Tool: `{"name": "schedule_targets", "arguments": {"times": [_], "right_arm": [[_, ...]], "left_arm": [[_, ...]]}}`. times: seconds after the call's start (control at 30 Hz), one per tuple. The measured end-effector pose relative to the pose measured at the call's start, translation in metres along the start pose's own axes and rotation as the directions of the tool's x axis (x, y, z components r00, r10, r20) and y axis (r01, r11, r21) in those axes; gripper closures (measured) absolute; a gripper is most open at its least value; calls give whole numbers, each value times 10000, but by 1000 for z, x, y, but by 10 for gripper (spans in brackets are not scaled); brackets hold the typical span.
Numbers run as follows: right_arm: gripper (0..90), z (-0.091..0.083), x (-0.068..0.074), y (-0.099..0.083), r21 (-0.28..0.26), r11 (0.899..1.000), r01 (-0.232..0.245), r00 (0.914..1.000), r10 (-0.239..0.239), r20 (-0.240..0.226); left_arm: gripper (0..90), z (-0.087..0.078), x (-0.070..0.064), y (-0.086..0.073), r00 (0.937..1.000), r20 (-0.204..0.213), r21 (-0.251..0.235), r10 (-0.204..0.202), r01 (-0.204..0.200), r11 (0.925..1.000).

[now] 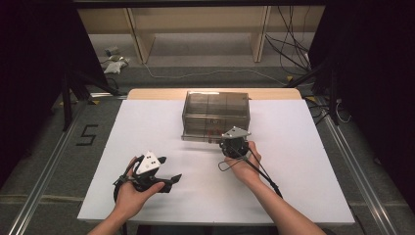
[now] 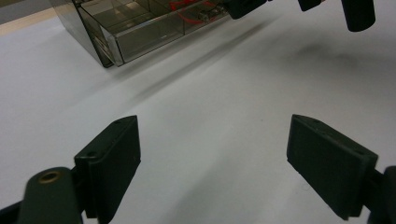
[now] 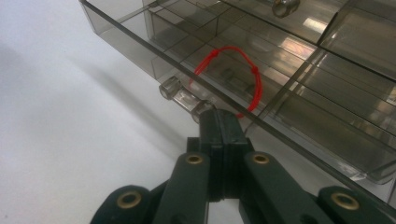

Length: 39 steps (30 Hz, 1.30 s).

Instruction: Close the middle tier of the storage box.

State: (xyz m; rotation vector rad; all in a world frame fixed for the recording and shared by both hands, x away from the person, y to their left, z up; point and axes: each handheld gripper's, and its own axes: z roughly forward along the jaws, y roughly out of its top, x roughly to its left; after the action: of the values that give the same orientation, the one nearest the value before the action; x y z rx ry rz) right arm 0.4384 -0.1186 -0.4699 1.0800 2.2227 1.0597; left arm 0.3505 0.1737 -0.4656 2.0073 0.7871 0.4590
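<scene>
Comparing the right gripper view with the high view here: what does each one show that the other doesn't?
Right gripper view alone: a red cord loop in a drawer compartment and the clear drawer handle beside the shut right gripper. High view alone: the whole white table, both hands, and the left gripper open off to the side. Both: the smoky plastic drawer box.

Each hand-held gripper, the left gripper (image 1: 172,179) and the right gripper (image 1: 230,140), is built of black jointed links fastened with brass-coloured rivets, is fitted with two flat black rectangular jaws, is topped by a grey three-cornered plate, and is trailed by a thin black cable.
</scene>
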Motion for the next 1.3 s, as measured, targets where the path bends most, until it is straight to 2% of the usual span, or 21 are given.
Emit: {"name": "schedule_targets", "arguments": {"times": [1.3], "right_arm": [[900, 4, -3, 2, -47, 10000, -70, 9997, 71, 224]], "left_arm": [[175, 0, 0, 0, 10000, -11, -17, -43, 43, 10000]]}}
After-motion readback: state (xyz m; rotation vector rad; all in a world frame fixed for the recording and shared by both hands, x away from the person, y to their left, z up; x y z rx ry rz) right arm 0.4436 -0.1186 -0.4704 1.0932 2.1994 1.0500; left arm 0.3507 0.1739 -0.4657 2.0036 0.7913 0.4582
